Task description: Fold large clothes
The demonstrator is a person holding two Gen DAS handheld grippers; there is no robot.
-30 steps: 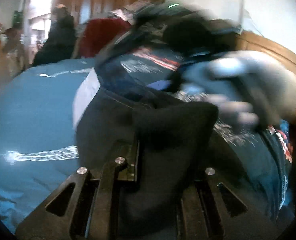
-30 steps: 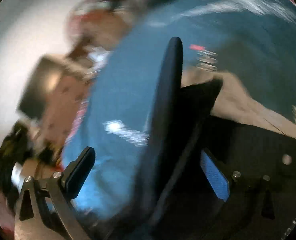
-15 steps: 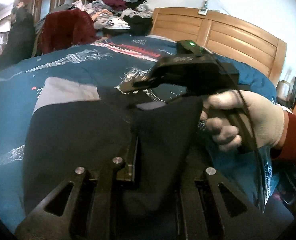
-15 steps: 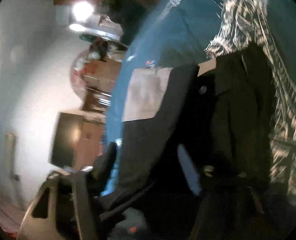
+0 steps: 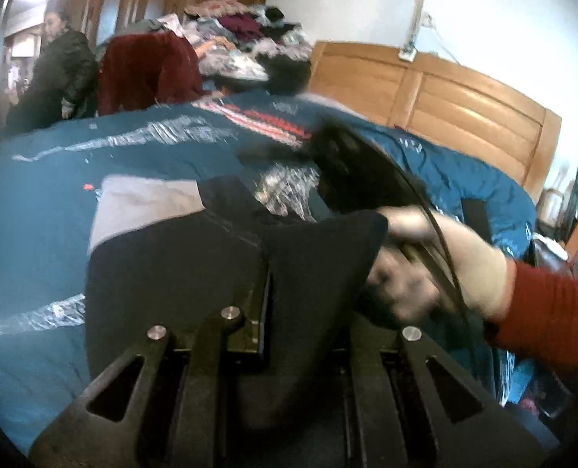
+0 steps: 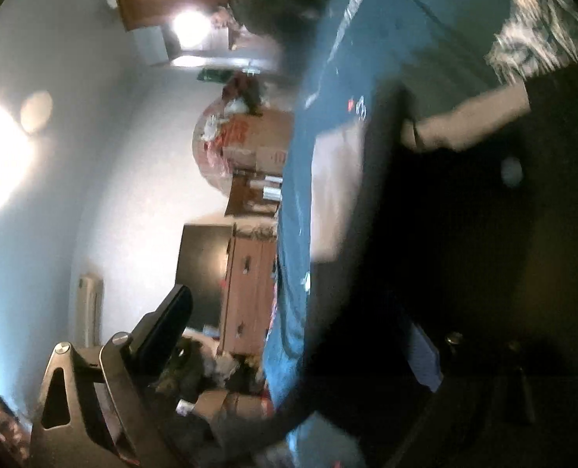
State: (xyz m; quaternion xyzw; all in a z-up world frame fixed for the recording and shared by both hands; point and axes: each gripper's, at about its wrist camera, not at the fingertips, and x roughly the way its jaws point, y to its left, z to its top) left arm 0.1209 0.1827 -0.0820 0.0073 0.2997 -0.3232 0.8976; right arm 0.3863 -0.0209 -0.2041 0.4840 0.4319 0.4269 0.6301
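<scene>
A large black garment with a grey panel lies on the blue patterned bedspread. My left gripper is shut on a raised fold of it, and black cloth covers the fingers. In the right wrist view the same garment fills the right side. There my right gripper is open, jaws wide apart, with a dark edge of the cloth between them. In the left wrist view a gloved hand with a red sleeve holds that gripper, blurred, just right of the fold.
A wooden headboard stands behind the bed. A heap of clothes and a red garment sit at the far side. A person stands at the far left. A wooden cabinet and a dark screen stand beside the bed.
The right gripper has dropped lower and closer to the fold that the left one holds. The right camera has swung toward the room. The left gripper keeps its grip.
</scene>
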